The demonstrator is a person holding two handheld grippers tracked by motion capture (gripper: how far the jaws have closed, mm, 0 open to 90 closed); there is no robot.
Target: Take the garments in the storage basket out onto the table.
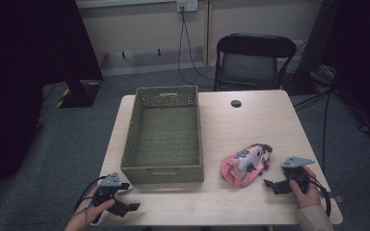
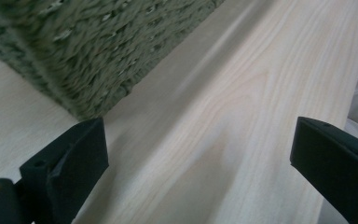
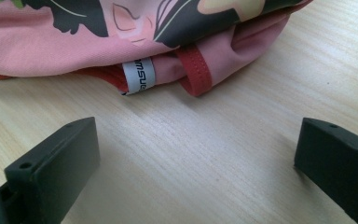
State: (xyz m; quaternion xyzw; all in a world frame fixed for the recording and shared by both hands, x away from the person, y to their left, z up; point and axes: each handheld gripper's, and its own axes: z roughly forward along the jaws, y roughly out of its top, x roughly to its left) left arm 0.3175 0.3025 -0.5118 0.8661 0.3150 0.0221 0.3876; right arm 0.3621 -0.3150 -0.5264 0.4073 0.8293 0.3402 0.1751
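Because the pink printed cloth (image 1: 246,165) lies bunched on the table (image 1: 250,120) right of the basket (image 1: 164,134), it should handle as light, soft and limp; the red loop (image 3: 195,70) offers a hold. Right gripper (image 1: 275,185) and left gripper (image 1: 130,208) stand wide, empty

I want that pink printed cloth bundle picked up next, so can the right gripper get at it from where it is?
Probably yes. The right gripper is open and faces the pink cloth bundle, with bare wooden table between its jaws and the cloth's red-trimmed edge.
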